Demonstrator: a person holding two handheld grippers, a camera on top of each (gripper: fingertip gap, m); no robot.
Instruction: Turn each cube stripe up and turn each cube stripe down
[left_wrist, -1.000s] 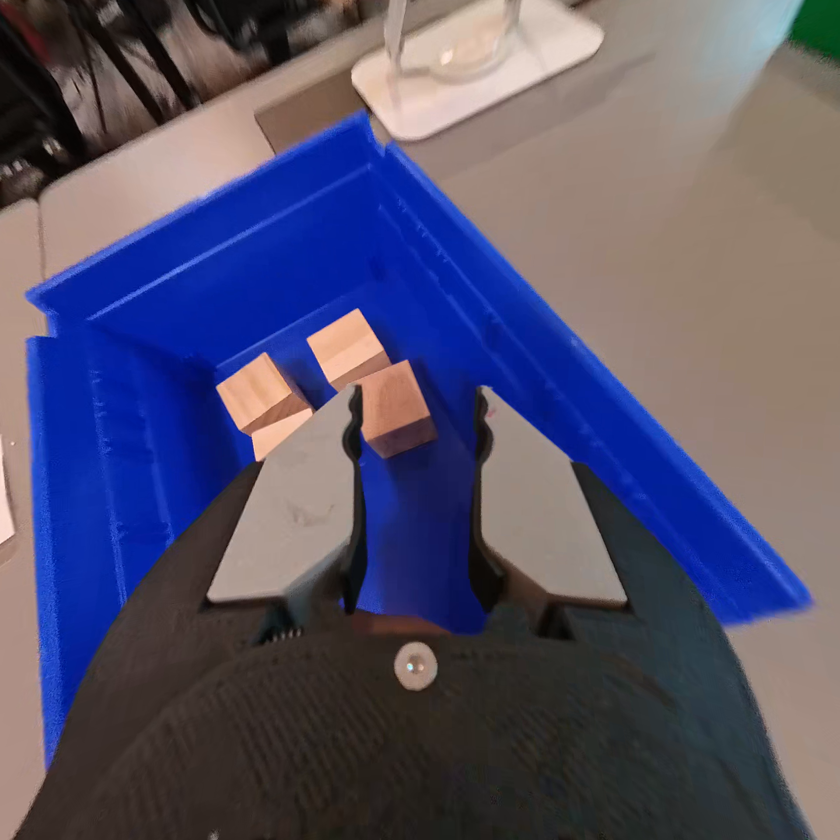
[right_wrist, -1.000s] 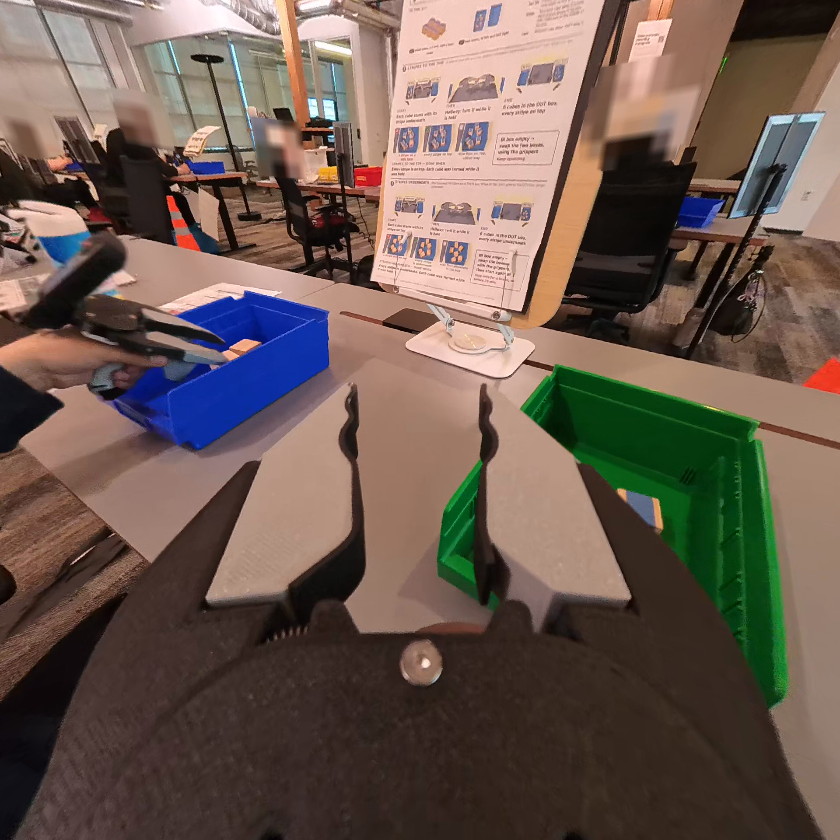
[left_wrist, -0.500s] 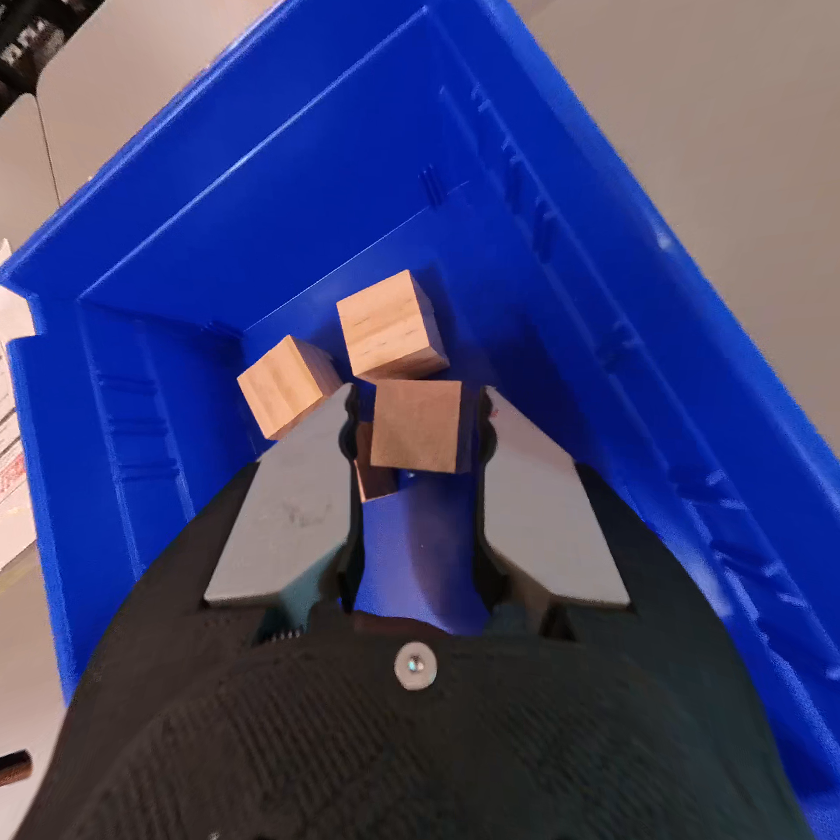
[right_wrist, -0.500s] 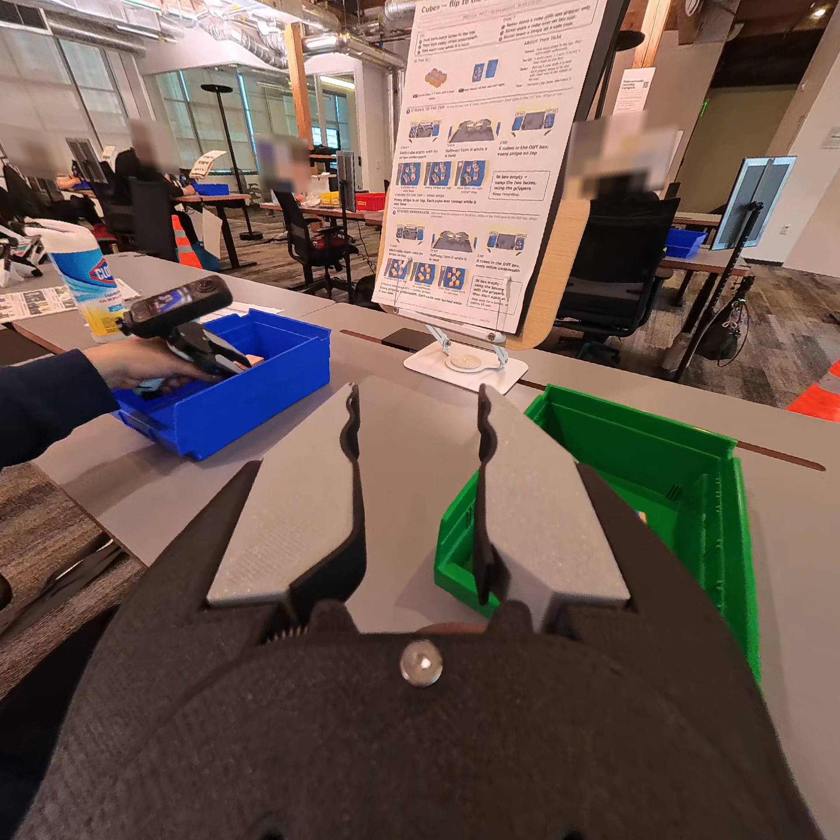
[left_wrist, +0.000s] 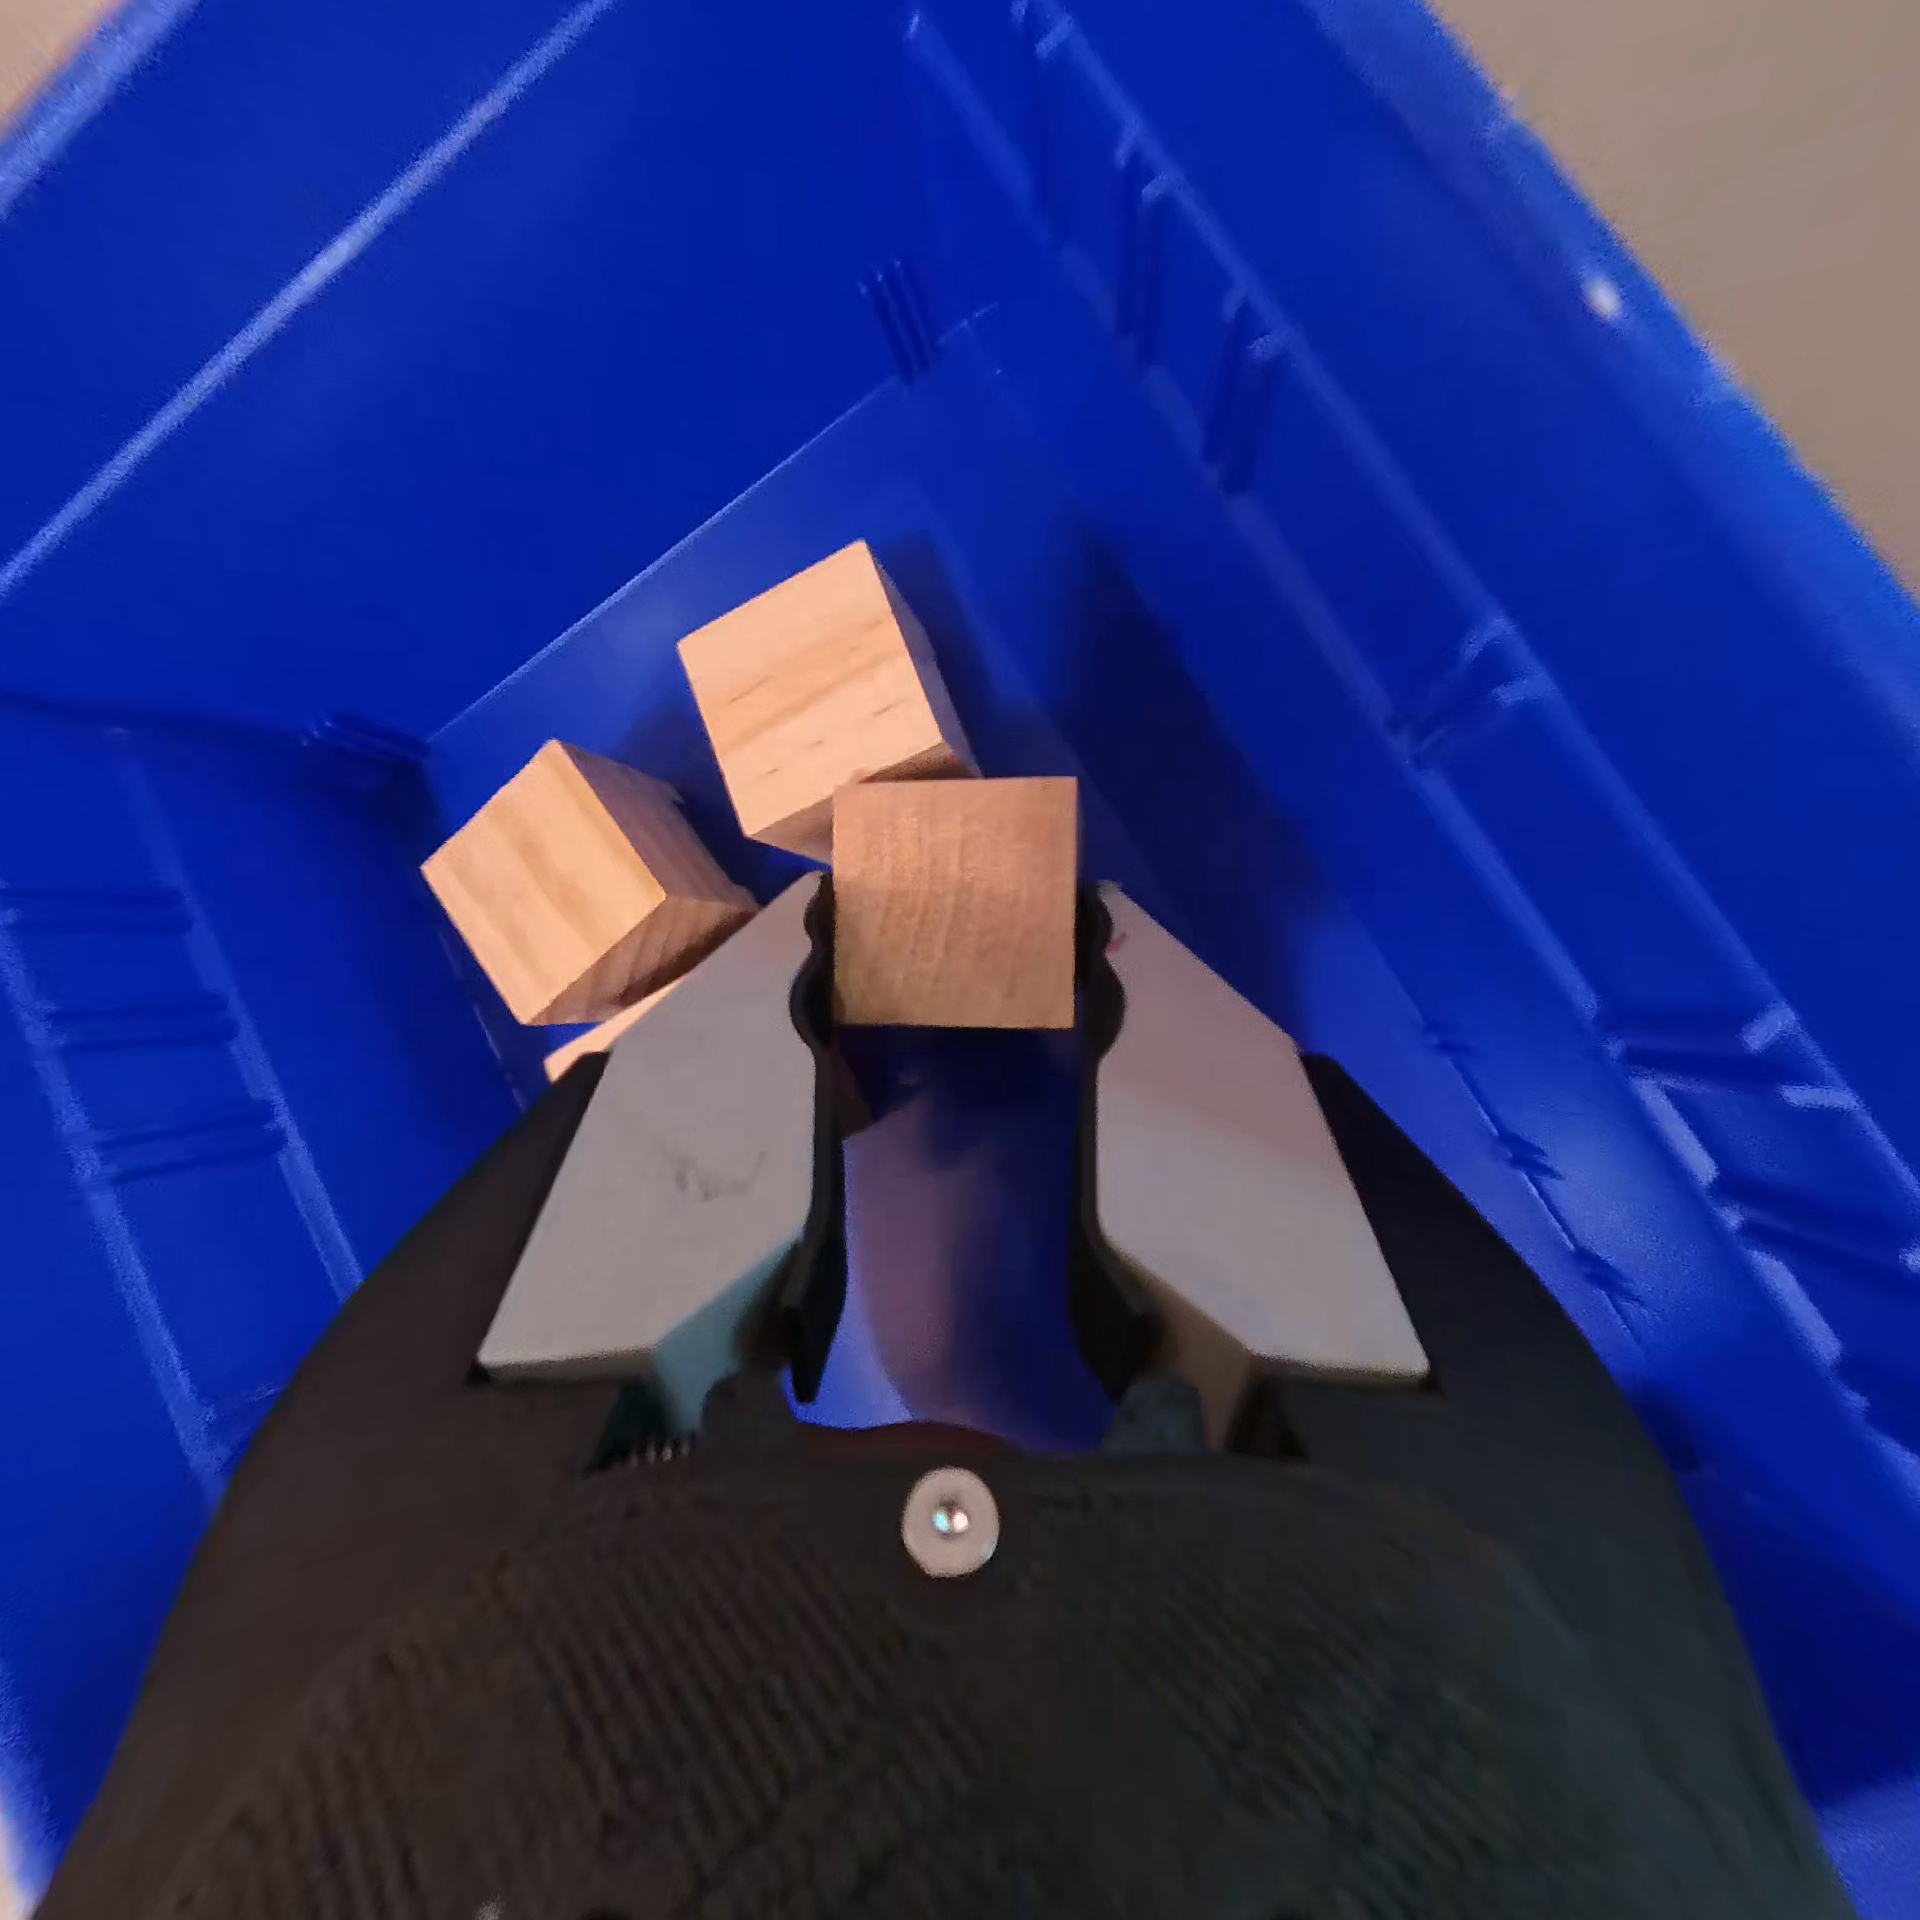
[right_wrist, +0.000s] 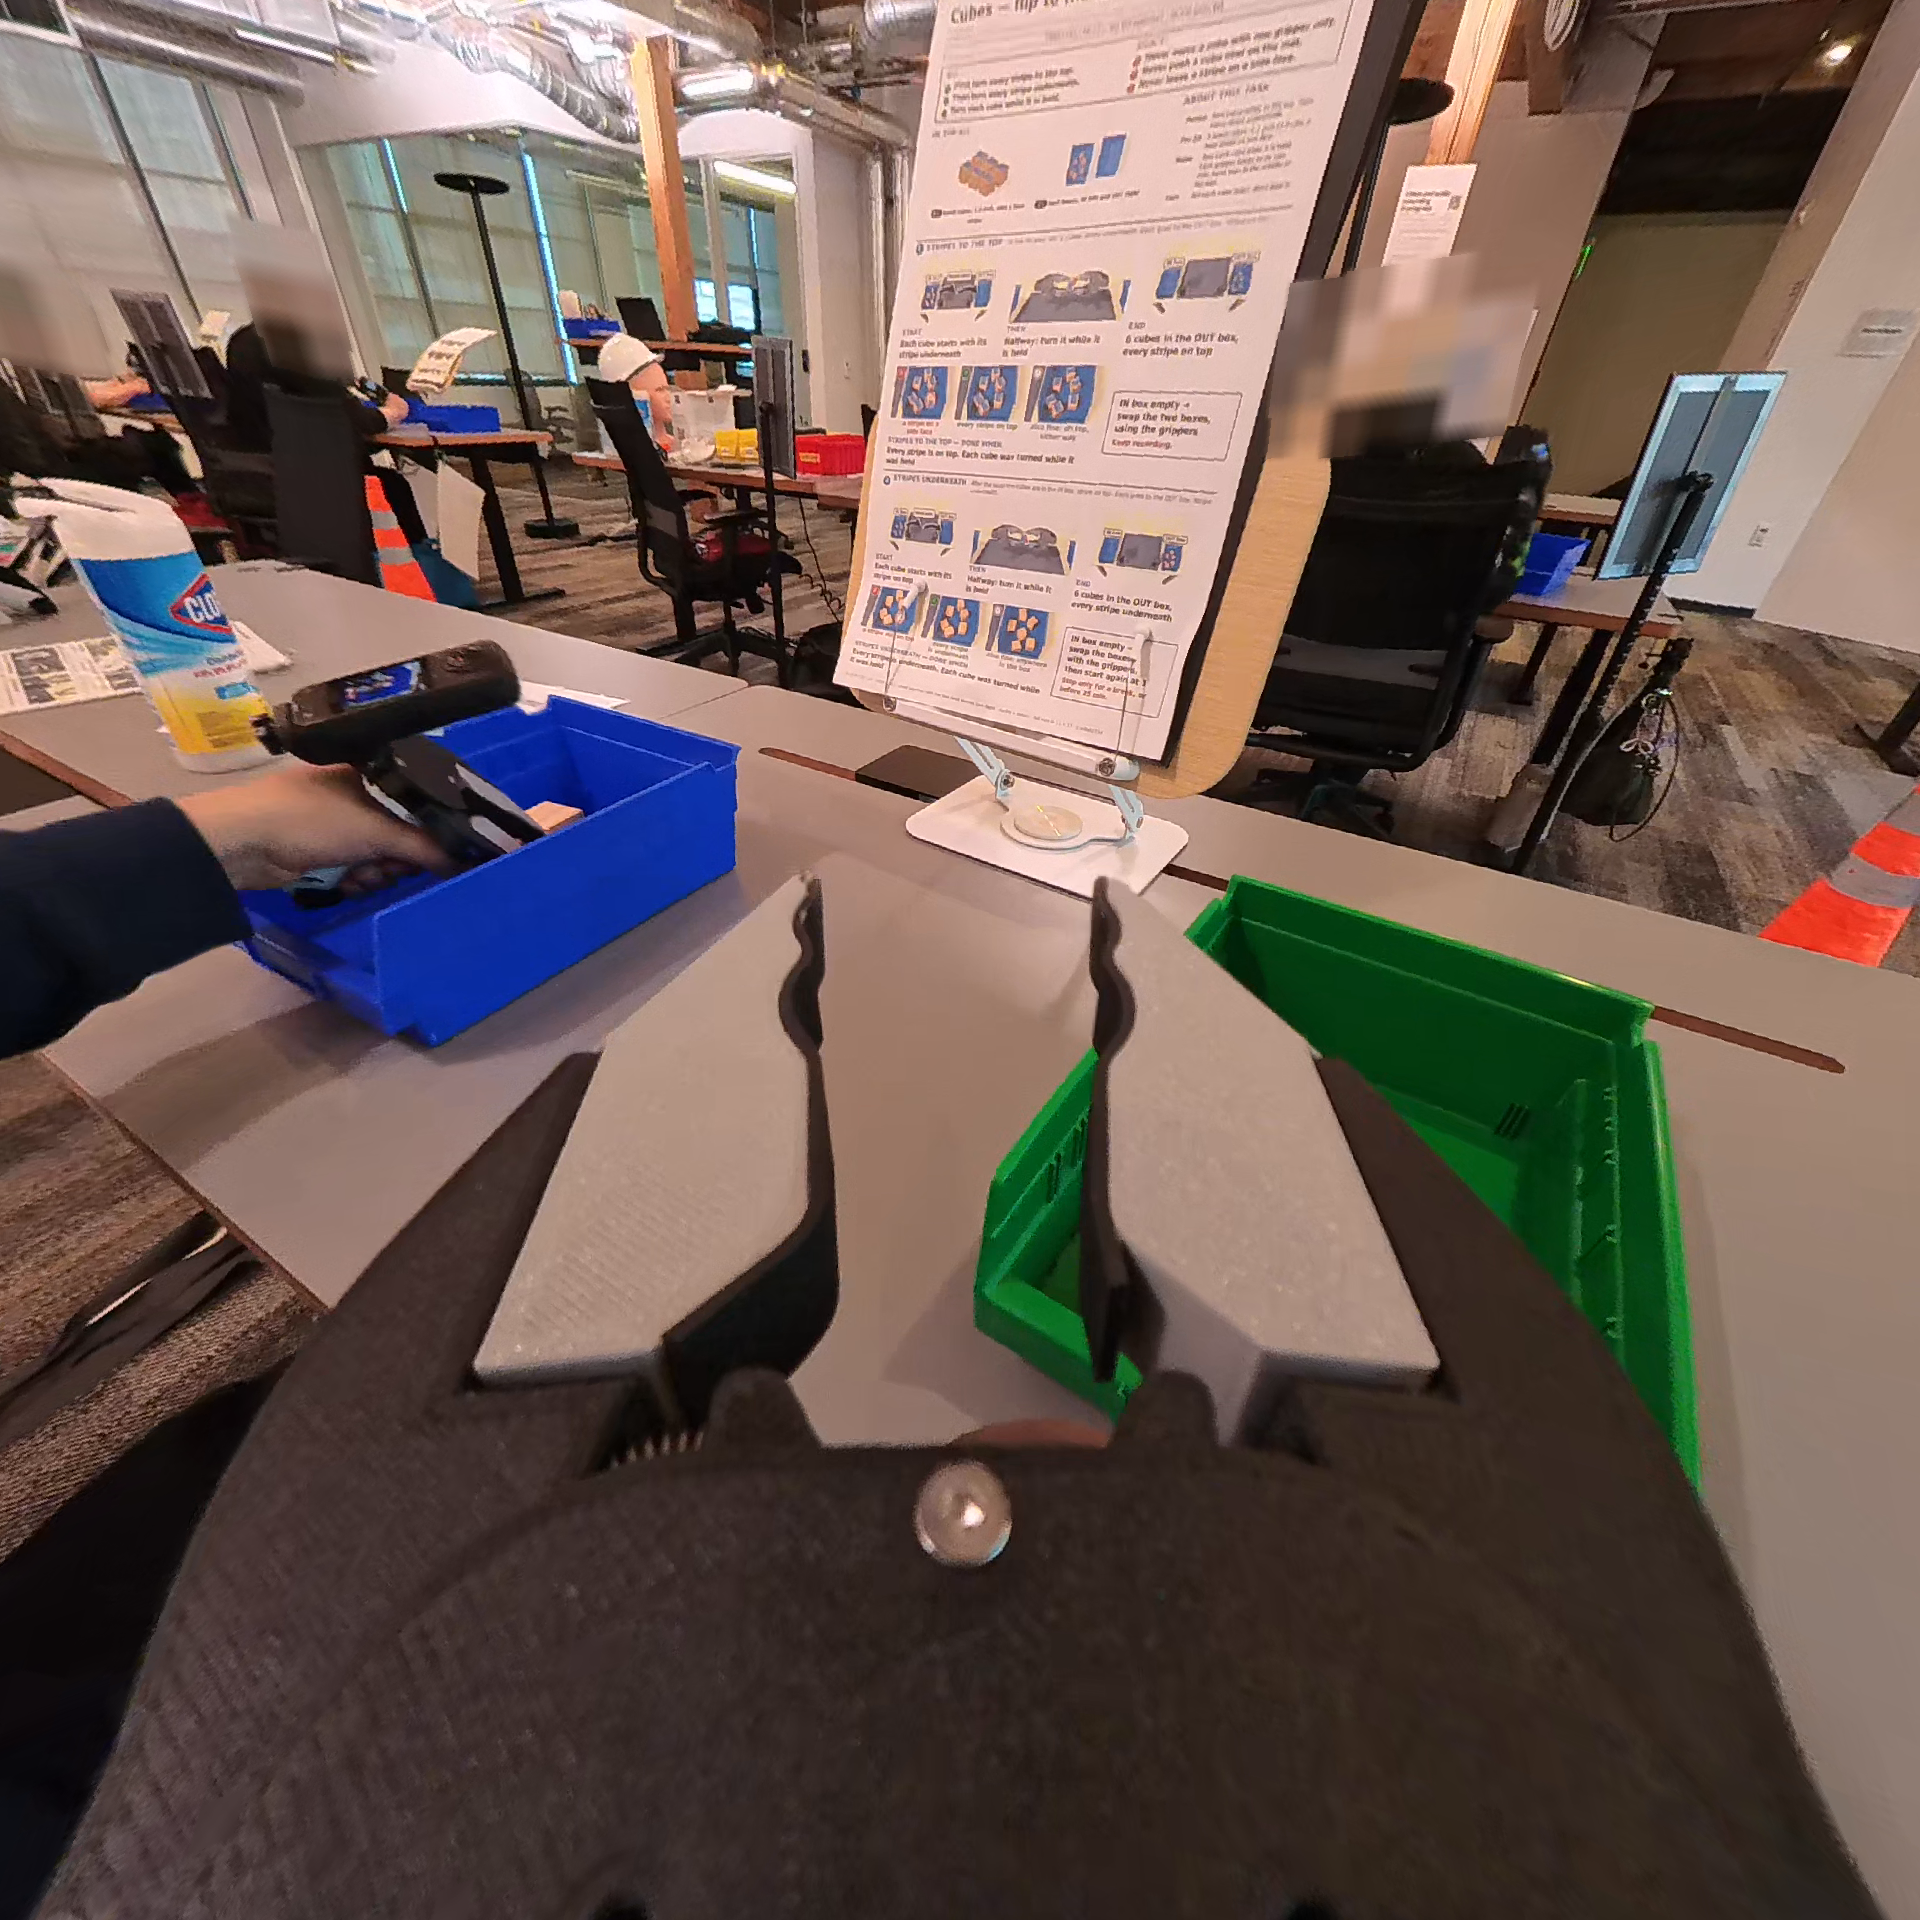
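My left gripper (left_wrist: 951, 920) is inside the blue bin (left_wrist: 1351, 623), shut on a wooden cube (left_wrist: 954, 894) held between its fingertips. No stripe shows on the cube's visible face. Two more plain wooden cubes lie just beyond it, one (left_wrist: 821, 696) behind and one (left_wrist: 571, 878) to the left. A sliver of another cube (left_wrist: 597, 1034) peeks out by the left finger. In the right wrist view the left gripper (right_wrist: 457, 800) dips into the blue bin (right_wrist: 582, 883). My right gripper (right_wrist: 951, 935) is open and empty above the table.
A green bin (right_wrist: 1455, 1039) stands on the grey table just right of my right gripper. An instruction board on a white stand (right_wrist: 1039, 831) stands behind both bins. A wipes canister (right_wrist: 156, 634) stands behind the blue bin. A person's sleeve and hand hold the left gripper.
My left gripper went down into the blue bin and closed on the nearest cube. The right gripper stayed open and shifted slightly.
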